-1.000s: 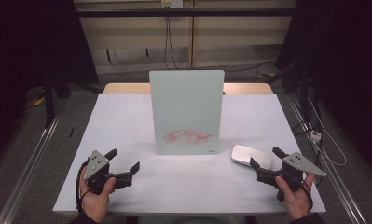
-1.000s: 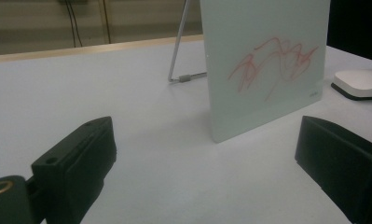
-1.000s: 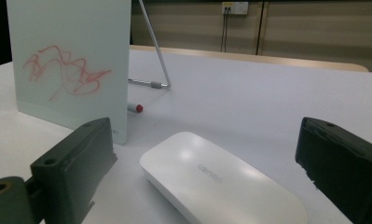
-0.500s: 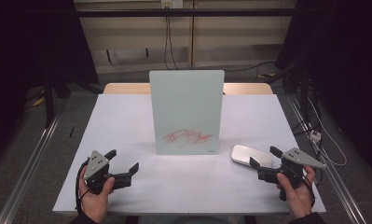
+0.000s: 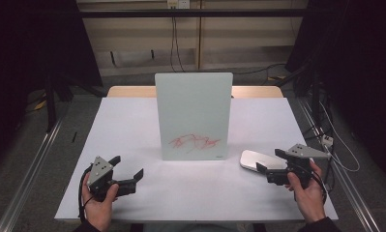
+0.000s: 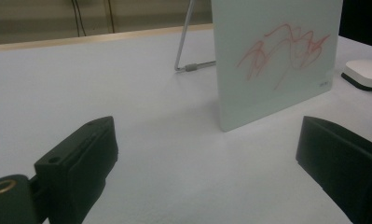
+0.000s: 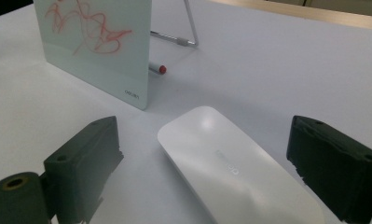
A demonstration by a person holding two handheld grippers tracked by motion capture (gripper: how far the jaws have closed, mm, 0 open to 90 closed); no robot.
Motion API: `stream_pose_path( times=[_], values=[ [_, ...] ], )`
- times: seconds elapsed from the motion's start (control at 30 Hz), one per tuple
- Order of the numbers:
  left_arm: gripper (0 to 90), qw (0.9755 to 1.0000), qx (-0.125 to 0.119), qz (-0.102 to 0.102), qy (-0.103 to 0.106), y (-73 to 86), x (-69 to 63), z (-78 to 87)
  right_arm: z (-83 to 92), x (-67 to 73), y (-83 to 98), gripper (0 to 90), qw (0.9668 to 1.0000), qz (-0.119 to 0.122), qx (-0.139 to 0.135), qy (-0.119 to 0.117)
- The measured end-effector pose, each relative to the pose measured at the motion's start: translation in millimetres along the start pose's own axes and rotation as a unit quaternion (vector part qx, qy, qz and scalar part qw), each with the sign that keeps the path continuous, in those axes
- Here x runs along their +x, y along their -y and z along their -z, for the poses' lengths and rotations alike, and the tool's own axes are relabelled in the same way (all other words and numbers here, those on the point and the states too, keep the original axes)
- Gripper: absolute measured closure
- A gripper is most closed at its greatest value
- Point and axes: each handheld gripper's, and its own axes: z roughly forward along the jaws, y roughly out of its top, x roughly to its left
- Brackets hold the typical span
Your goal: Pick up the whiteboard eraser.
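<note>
My right gripper sits at the near right of the upright glass board, its jaws spread either side of the white eraser and just now drawing inward, though the pads are not yet pressing on it. The eraser lies flat on the white table just beside the board's lower right corner, below the red scribble, and a red-tipped marker pokes out from behind that board. My left gripper hovers near the board's lower left, jaws spread wide with nothing between them.
</note>
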Motion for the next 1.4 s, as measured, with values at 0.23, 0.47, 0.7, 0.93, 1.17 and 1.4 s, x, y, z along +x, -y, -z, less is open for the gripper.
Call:
stream_pose_path(
  times=[0.23, 0.47, 0.7, 0.93, 1.17, 1.4],
  values=[
    [5.1, 0.9999, -0.001, -0.01, 0.003, -1.0, -0.5, -0.4, -10.0, -9.1, -8.5, 5.7, 0.999, 0.009, 0.04, -0.019],
    [5.2, 0.9998, 0.001, -0.012, 0.014, -1.6, -0.7, -1.7, -24.4, -19.1, -17.9, 5.5, 0.9966, 0.015, 0.077, -0.028],
    [5.2, 0.9996, 0.004, -0.014, 0.023, -1.7, -2.4, -3.2, -33.1, -27.4, -24.4, 6.3, 0.9914, 0.023, 0.121, -0.044],
    [5.2, 0.9995, 0.009, -0.024, 0.017, -1.2, -2.5, -1.8, -39.4, -30.9, -26.9, 9.2, 0.9857, 0.035, 0.157, -0.052],
    [5.2, 0.9996, 0.01, -0.017, 0.02, -0.4, -1.8, -2.2, -49.9, -35.4, -34.9, 8.5, 0.9754, 0.082, 0.191, -0.072],
    [5.2, 0.9997, 0.01, -0.014, 0.02, -0.1, -1.7, -1.8, -60.8, -33.0, -37.7, 13.6, 0.9556, 0.127, 0.244, -0.105]
  ],
)
